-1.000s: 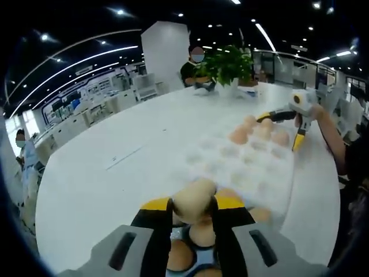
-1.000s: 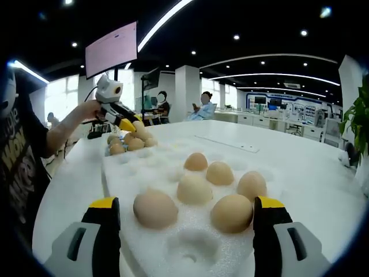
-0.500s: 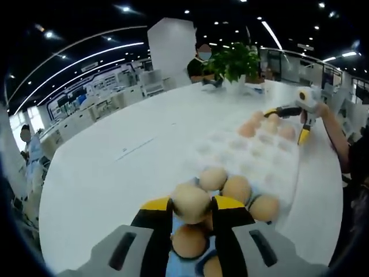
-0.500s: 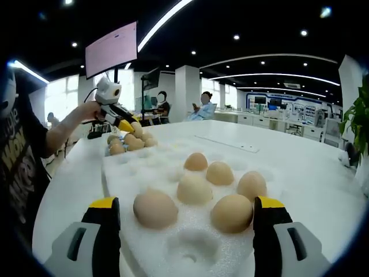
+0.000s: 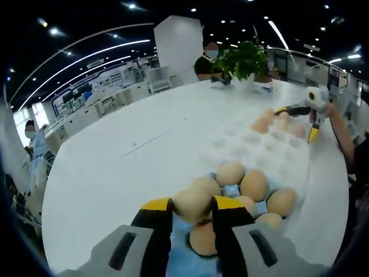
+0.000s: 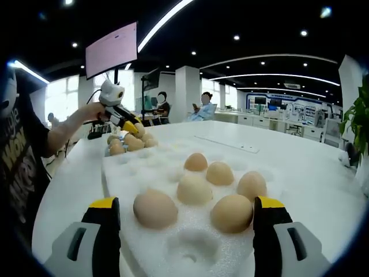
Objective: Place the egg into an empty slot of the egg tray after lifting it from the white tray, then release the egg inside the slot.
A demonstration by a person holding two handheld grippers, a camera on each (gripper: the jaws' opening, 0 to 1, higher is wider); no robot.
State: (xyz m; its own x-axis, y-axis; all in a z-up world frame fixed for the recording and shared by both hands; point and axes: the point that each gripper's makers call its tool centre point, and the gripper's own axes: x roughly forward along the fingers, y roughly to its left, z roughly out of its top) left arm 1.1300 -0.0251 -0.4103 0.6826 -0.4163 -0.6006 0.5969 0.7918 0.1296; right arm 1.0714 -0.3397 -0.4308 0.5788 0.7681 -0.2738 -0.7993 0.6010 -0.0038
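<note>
Currently the left gripper is clamped on one egg, the yellow-tipped jaws pressing its two sides so that the shell bulges out between them. The egg is held clear above the white tray, whose pale blue floor shows between the remaining eggs. That tray is just beside the near end of the egg tray, touching it or nearly so. This grip across the egg's sides leaves its lower half free, which should let it seat in a slot when lowered.

The right gripper is spread wide and holds nothing. Its jaws stand to either side of the egg tray's far end, relative to the white tray, flanking the cluster of loaded eggs. In the left gripper view it appears beyond the egg tray, well apart from the held egg; the left gripper in turn shows over the white tray in the right gripper view.

Open room: between the white tray and the loaded cluster, the egg tray shows several rows of unfilled slots, all unobstructed. The nearest row is the likely target, being the shortest carry. One empty slot also lies between the right jaws. The table surface around the egg tray's long edge is bare, giving lateral clearance.
</note>
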